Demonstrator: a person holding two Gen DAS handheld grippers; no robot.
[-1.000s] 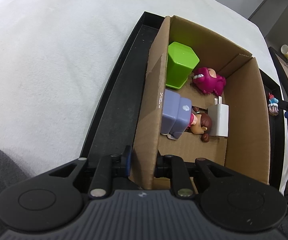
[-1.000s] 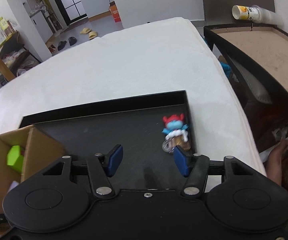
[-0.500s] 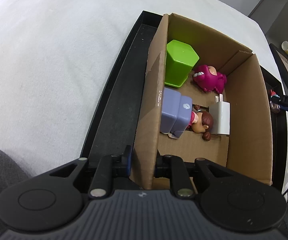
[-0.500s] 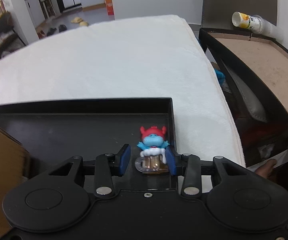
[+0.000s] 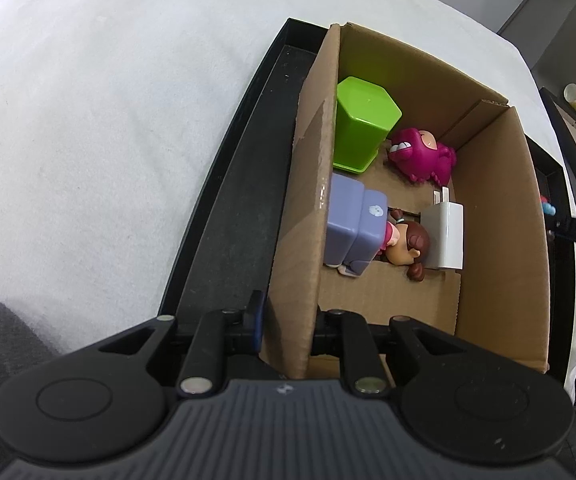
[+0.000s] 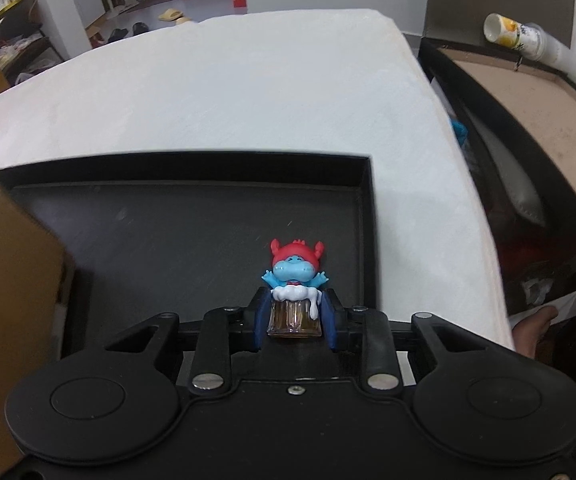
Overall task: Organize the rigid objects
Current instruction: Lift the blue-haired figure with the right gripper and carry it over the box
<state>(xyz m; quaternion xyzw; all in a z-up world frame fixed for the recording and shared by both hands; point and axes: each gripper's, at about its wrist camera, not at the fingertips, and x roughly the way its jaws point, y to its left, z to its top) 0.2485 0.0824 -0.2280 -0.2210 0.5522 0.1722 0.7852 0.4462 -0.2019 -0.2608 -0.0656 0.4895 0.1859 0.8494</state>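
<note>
My left gripper (image 5: 288, 318) is shut on the near left wall of a cardboard box (image 5: 499, 240) that stands in a black tray (image 5: 240, 200). In the box lie a green hexagonal cup (image 5: 361, 120), a magenta toy (image 5: 423, 154), a purple block (image 5: 353, 228), a small doll (image 5: 407, 244) and a white charger (image 5: 445, 236). In the right wrist view a blue figurine (image 6: 293, 272) with a red cap stands on a clear base near the black tray's (image 6: 168, 232) right rim. My right gripper (image 6: 295, 316) is closing, its blue pads against that base.
The tray rests on a white cloth (image 6: 248, 92). The cardboard box's corner (image 6: 8, 280) fills the left of the right wrist view. A dark side table with stacked paper cups (image 6: 515, 36) stands to the right. A person's hand (image 6: 535, 320) shows at the right edge.
My right gripper has come up to the blue figurine and its jaws have narrowed from wide apart to either side of the base. The left gripper and the box have not moved.
</note>
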